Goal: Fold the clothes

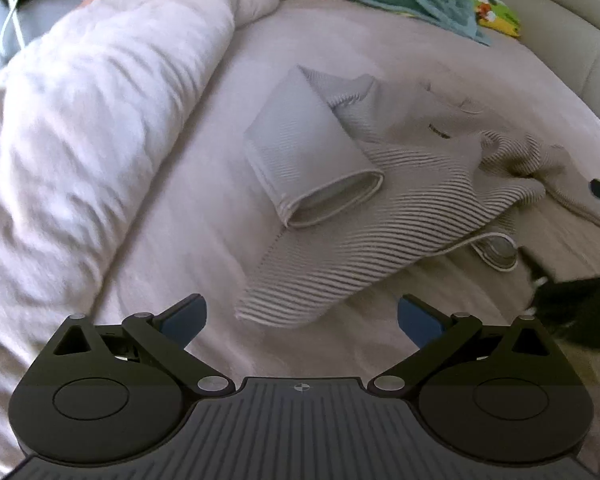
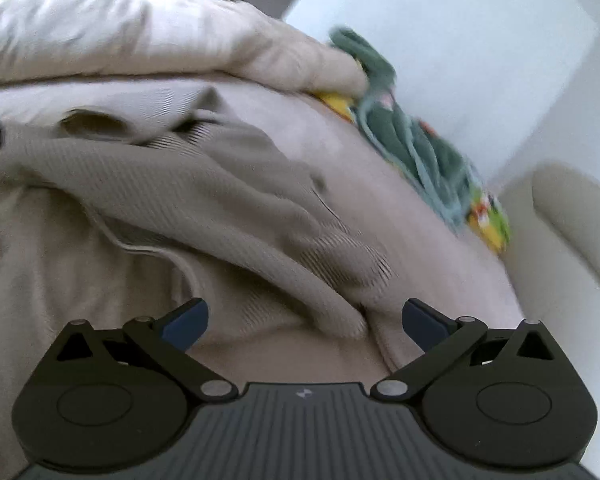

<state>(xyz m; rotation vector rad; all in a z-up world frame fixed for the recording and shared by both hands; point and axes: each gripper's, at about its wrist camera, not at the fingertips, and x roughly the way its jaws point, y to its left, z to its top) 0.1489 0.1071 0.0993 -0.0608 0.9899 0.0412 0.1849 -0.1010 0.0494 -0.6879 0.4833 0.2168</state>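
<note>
Your left gripper (image 1: 302, 320) and right gripper (image 2: 305, 322): both wide, empty. Striped top (image 1: 364, 208) on bed (image 1: 204, 200): one sleeve (image 1: 312, 160) folded in, rest rumpled; most folding left.

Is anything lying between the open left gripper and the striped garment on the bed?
Nothing visible does. Only bare sheet separates the left gripper from the near hem of the striped garment. The rumpled duvet lies off to the left.

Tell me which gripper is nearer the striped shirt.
Right. The right gripper is open, its fingers straddling a fold of the striped shirt. The left gripper is open, just short of the hem.
</note>
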